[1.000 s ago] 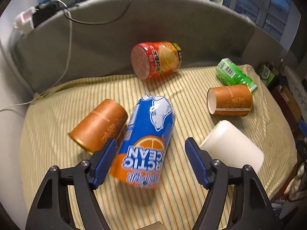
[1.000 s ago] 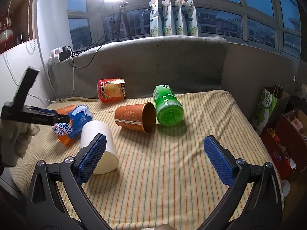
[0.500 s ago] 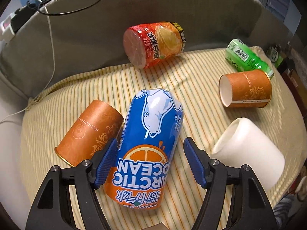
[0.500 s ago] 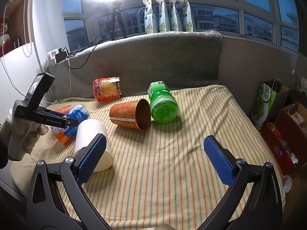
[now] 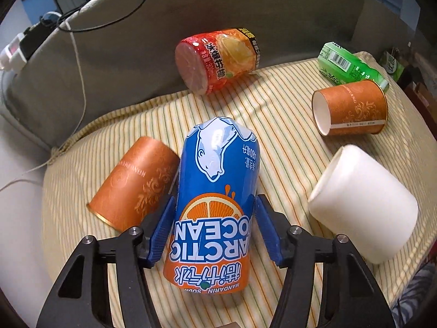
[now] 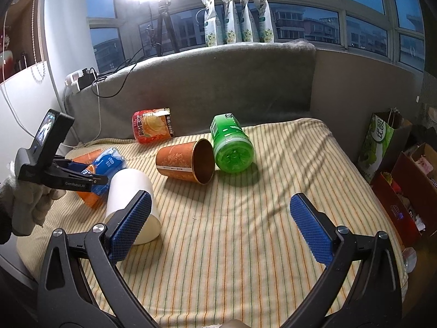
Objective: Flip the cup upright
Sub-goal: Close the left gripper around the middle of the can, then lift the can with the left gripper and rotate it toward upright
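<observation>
My left claw [image 5: 214,231] has its blue pads closed against both sides of the blue can [image 5: 215,205], which lies on its side on the striped cover [image 6: 245,246]. Best bet: hold the squeeze light so the thin wall doesn't dent, lift, tip the polar-bear end up, set down flat on soft bedding. Orange cup [image 5: 133,188] touches the can's left side and may roll when I lift. White cup [image 5: 363,205] lies near on the right. Red can [image 5: 218,60], second orange cup [image 5: 352,108], green bottle [image 5: 349,64] well apart. Right claw [image 6: 218,232] wide open, holding nothing.
</observation>
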A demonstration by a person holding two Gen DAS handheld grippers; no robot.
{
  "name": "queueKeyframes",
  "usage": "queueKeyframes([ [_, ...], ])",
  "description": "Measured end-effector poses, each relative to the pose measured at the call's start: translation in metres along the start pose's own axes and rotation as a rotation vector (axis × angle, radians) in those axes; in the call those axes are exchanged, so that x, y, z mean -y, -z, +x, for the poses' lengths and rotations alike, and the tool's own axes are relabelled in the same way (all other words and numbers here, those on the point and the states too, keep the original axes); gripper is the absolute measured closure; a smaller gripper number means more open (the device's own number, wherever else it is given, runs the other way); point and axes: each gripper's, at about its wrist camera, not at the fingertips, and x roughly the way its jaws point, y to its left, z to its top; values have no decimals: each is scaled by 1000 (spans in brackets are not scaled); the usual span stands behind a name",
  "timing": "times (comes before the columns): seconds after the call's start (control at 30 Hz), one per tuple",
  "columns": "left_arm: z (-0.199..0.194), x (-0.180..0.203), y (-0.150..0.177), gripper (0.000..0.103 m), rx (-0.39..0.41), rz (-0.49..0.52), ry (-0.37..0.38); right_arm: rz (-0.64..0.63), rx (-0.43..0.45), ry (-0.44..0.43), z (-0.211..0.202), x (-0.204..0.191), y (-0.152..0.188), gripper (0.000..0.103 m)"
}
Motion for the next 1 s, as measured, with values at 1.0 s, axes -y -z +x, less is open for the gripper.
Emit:
queueKeyframes([
  [1.0,-59,18,100,44,42,171,116,-287,-90,-302,16,-120,-6,0],
])
